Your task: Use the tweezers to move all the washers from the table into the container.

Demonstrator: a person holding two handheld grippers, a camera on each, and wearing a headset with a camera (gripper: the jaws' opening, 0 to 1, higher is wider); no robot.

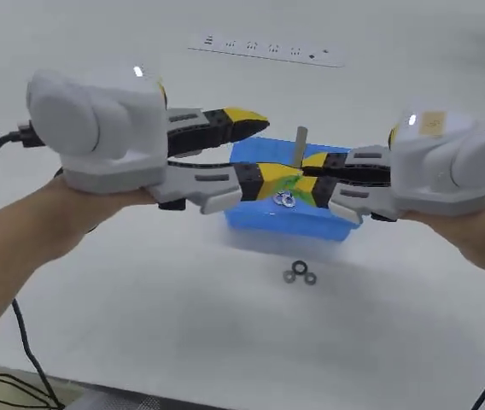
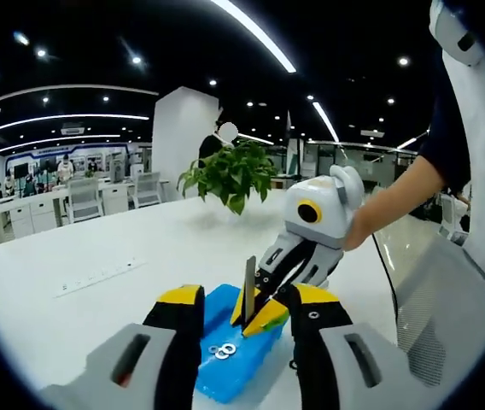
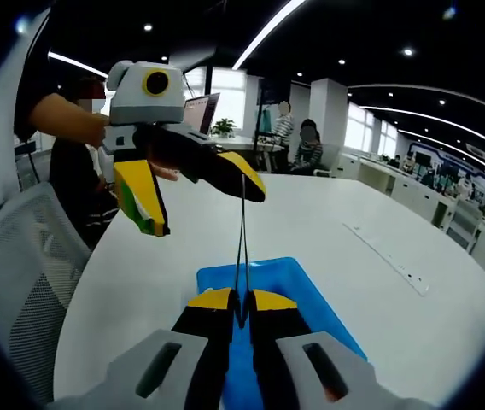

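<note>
Three washers point(image 1: 299, 273) lie on the table point(image 1: 166, 325), below centre in the head view, just in front of one blue container point(image 1: 281, 224). At least two more washers point(image 1: 285, 200) rest inside it. The right gripper point(image 3: 241, 301) is clamped on one pair of tweezers point(image 3: 242, 231) above the container; the left gripper point(image 2: 244, 299) has its jaws apart.

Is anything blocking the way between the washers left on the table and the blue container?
Nothing visible does. The washers lie on bare table just in front of the near wall of the container. The right gripper, shut on the tweezers, is above the container, not between them.
</note>
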